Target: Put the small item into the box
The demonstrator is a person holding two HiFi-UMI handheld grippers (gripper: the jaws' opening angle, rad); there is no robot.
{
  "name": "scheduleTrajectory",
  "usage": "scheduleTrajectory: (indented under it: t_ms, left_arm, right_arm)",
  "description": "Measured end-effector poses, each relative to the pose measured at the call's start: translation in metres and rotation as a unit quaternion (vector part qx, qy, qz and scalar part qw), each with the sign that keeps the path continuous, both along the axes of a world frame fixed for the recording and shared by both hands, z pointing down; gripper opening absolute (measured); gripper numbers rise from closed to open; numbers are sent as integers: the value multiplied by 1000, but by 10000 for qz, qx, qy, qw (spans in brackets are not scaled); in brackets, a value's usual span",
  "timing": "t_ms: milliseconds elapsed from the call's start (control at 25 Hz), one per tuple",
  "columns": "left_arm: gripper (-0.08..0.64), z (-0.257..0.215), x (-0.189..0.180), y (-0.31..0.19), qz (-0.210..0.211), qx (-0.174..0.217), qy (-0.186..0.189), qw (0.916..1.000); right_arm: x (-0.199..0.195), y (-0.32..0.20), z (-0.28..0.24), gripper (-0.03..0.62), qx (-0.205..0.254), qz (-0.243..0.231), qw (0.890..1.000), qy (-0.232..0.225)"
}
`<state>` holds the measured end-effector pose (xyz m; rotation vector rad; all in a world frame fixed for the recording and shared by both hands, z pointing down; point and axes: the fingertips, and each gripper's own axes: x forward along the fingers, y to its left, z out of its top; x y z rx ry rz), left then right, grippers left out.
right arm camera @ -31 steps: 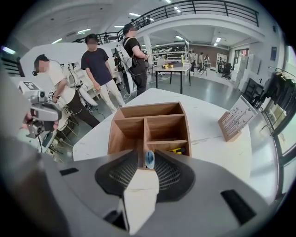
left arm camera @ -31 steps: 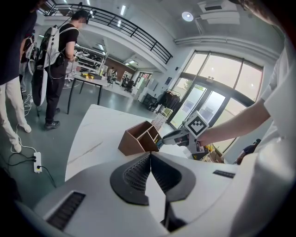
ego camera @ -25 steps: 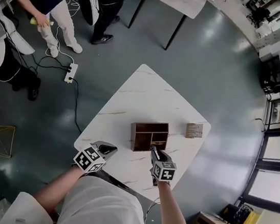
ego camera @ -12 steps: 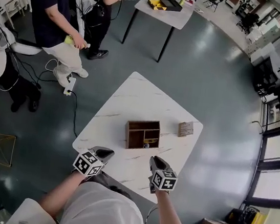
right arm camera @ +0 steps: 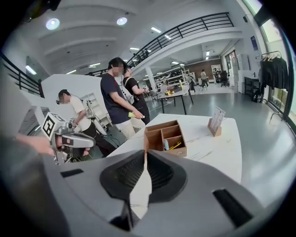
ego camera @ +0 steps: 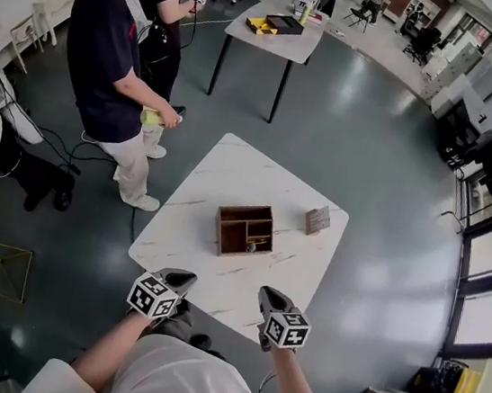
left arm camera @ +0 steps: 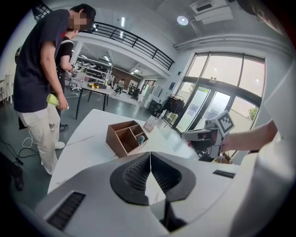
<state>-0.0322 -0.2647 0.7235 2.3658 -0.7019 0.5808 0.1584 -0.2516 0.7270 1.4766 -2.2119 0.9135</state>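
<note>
Near the middle of the white desk (ego camera: 231, 175), in the head view, stands the wooden box (ego camera: 244, 211), a card stand (ego camera: 317, 219) just beside it; the left gripper (ego camera: 182, 276) and right gripper (ego camera: 267, 294) hover at the desk's near edge, well apart from the box. The left gripper view shows its jaws closed on nothing and a small item (left arm camera: 140, 139) lying in a front compartment. The right gripper view shows those jaws closed and empty too, the small item (right arm camera: 166, 144) beside a yellow stick (right arm camera: 176, 145) inside the box. The placing looks done; no loose item shows, so any next move calls first for finding one.
</note>
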Motion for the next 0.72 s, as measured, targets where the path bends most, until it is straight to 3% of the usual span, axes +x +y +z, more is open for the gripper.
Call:
scheduleTrajectory:
  t_ms: [440,720]
  left_arm:
    - [14,-28,1,62,-49,288,-27,9996]
    - [14,-36,-17,92,-263,363,-22,9990]
  right_arm:
    - [0,70,-29,35,411,36,9988,-258]
    - [3,97,-47,35,660,106,9972,-339]
